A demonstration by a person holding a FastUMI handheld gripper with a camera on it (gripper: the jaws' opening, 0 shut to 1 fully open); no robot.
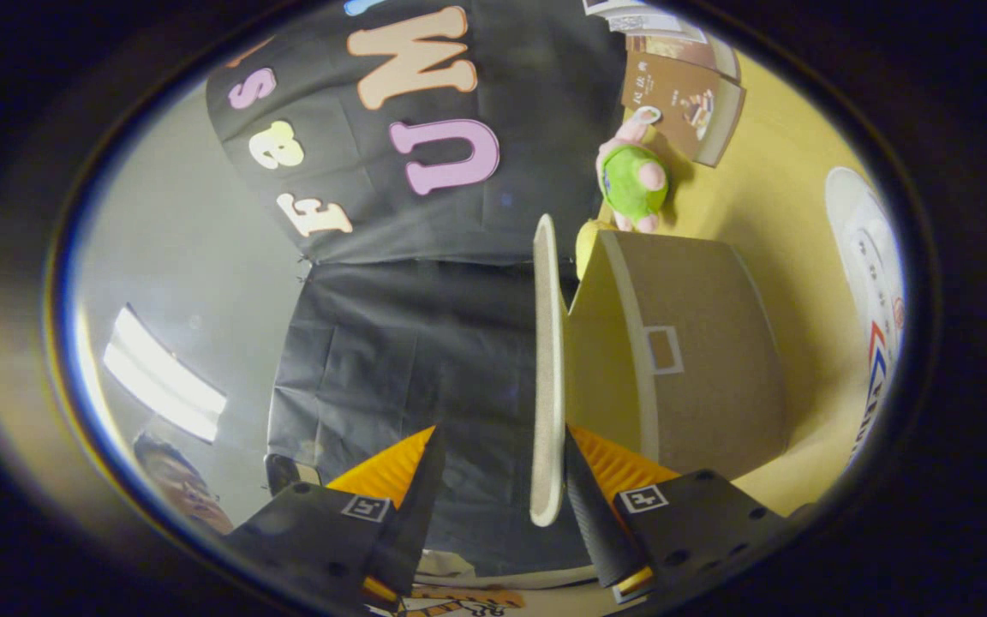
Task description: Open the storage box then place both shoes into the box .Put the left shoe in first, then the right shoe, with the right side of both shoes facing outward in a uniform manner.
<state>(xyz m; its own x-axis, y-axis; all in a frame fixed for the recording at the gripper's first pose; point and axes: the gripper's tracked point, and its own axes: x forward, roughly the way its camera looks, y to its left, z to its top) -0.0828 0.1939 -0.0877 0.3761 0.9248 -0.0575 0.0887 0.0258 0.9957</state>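
Yellow worktop (768, 223) runs behind the storage box (699, 360), and the view is tipped on its side. Its lid (547, 368) stands swung open, edge-on, between the fingers of the claw (502, 480), which are spread apart; one finger sits just beside the lid. I think the lid should be pushed back slowly and all the way, so it stays open for the shoes.

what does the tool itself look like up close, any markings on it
The tool has two wedge-shaped fingers that taper toward their tips, with ribbed faces. Each sits on a dark, blocky body dotted with small round holes, and each body carries a small square tag with a white border and a black-and-white pattern. No cables or sleeves are visible on it.
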